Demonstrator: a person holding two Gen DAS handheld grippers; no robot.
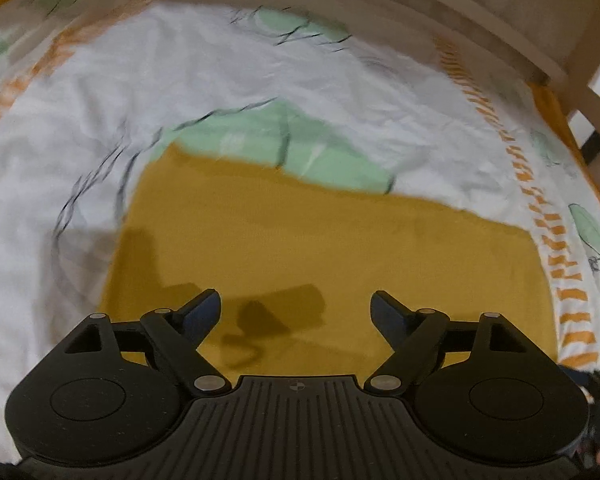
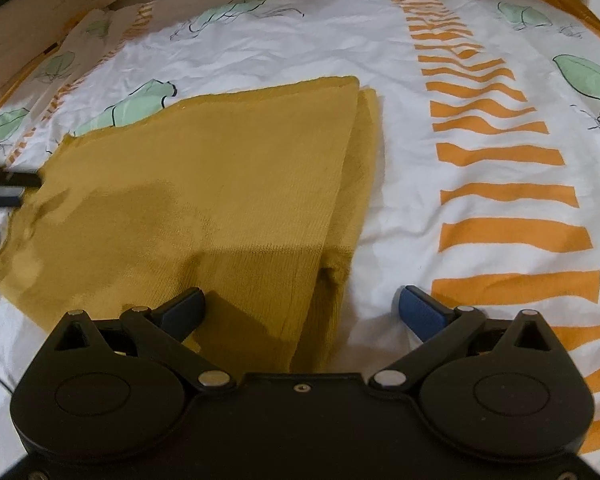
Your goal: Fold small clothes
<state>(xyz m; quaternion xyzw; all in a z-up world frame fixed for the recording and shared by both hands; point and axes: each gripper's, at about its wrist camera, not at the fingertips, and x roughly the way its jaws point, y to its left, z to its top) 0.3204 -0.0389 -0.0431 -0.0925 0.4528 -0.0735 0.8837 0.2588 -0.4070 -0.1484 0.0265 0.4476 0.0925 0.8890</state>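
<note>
Clearly, the mustard-yellow knitted cloth [image 2: 204,184] lies flat on a bed sheet [image 2: 380,60], which is white with orange stripes and pale green leaf prints. The cloth is folded: one upper layer covers most of it, and along its right side a narrow strip of a lower layer shows beside the folded edge. Its knit is fine, and the surface is smooth with only small wrinkles near the left border.

The right tool [image 2: 300,304] is released, its blue pads wide apart and gripping nothing. The near right corner of the cloth sits between them: the left pad is over the cloth, the right pad over the bare sheet. The left tool [image 1: 296,308] is also released and empty, above the near part of the cloth, where its shadow falls. In the right wrist view, its dark tips [image 2: 8,188] appear at the left border of the cloth.

A pale wooden bed frame [image 1: 420,4] runs behind the sheet.
</note>
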